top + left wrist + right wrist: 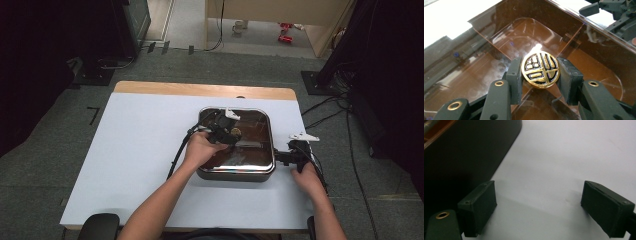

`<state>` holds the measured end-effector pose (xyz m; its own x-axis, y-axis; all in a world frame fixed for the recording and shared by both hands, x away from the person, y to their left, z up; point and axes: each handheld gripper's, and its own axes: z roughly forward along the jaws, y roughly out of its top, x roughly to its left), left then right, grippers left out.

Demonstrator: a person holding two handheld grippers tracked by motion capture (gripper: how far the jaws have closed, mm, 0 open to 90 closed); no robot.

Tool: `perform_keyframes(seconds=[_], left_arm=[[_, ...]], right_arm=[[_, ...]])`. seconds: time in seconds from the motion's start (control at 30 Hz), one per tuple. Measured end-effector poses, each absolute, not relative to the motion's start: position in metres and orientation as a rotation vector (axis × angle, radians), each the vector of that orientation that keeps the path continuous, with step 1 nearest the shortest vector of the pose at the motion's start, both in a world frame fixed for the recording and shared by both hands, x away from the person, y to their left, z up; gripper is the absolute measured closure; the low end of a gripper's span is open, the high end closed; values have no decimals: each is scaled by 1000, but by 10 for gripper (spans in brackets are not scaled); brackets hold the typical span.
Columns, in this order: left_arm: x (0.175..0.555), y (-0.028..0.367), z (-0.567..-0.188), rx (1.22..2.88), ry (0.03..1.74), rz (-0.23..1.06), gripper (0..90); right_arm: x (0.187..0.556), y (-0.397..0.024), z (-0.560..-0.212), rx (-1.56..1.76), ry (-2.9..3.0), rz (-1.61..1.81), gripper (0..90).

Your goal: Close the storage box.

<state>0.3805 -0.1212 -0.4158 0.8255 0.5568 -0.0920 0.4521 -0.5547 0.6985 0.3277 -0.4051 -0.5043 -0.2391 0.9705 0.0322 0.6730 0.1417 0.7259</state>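
Left claw [540, 71] is clamping the round gold-and-black knob [540, 69] of the lid, one pad [515, 75] on each side, both touching. In the high view the left claw [226, 131] is sitting over the centre of the tinted glass lid [252, 145], hand at 7 o'clock from the knob [235, 132]. Lid is resting on the dark square pan [235, 174], mid-surface, slightly toward 3 o'clock. Right claw [537, 207] is standing wide open with nothing between the pads, hovering over the white surface [574, 157], pan wall [461, 157] at its 10 o'clock. In the high view the right claw [285, 157] is just beside the pan's 3 o'clock edge; contact can't be told. Surface [135, 150] is covered in white sheet.
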Motion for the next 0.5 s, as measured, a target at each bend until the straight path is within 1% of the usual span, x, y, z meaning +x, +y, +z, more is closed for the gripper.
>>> perform_keyframes(seconds=[0.1, 0.2, 0.5], left_arm=[[379, -124, -417, 2265, 729, 194, 595], [378, -125, -419, 2263, 745, 167, 593], [379, -122, -422, 2244, 726, 156, 587]], right_arm=[[328, -405, -504, 1570, 1976, 880, 124], [328, -405, -504, 1570, 1976, 880, 124], [328, -405, -504, 1572, 1976, 880, 124]])
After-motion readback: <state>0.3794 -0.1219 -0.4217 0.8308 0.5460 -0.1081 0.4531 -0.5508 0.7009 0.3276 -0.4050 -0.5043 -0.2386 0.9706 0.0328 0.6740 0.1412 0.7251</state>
